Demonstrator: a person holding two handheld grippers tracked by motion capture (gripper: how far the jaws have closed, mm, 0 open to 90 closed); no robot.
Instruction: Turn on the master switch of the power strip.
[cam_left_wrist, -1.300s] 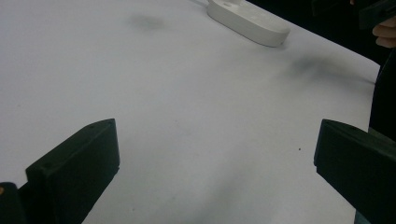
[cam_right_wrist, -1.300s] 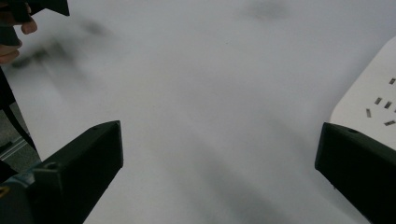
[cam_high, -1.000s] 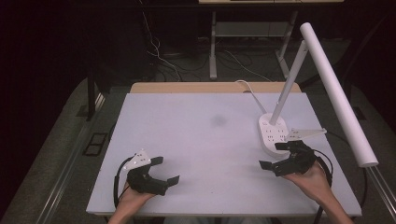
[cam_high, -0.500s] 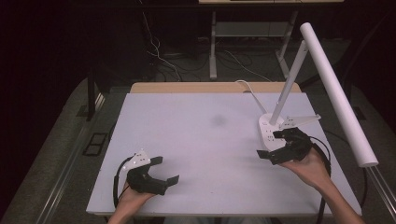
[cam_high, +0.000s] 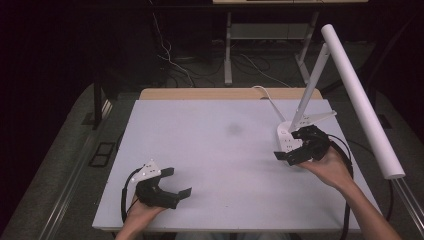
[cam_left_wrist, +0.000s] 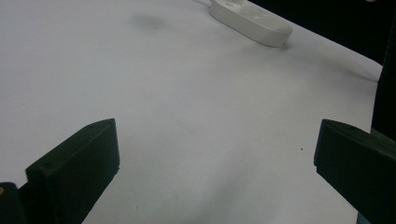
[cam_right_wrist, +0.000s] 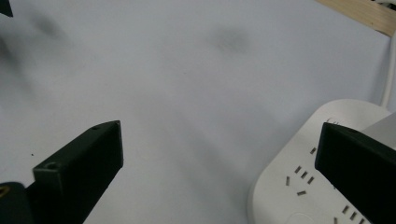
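High view showed the right gripper (cam_high: 290, 150), jaws wide, hovering over the white power strip (cam_high: 286, 137) at the table's (cam_high: 215, 150) right side; left gripper (cam_high: 177, 182) rested near the front edge, jaws wide

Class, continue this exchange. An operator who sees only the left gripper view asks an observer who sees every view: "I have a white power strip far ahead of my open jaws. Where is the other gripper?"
Observer: The right gripper is at the power strip, at the table's right side.
Operator: Is it gripping the strip?
Observer: No. In the right gripper view its jaws stand wide open, one over the strip's socket face, the other over bare table.
Operator: Anything near the strip that I should avoid?
Observer: A long white tube slants above the table's right edge, and the strip's white cable runs to the back edge.
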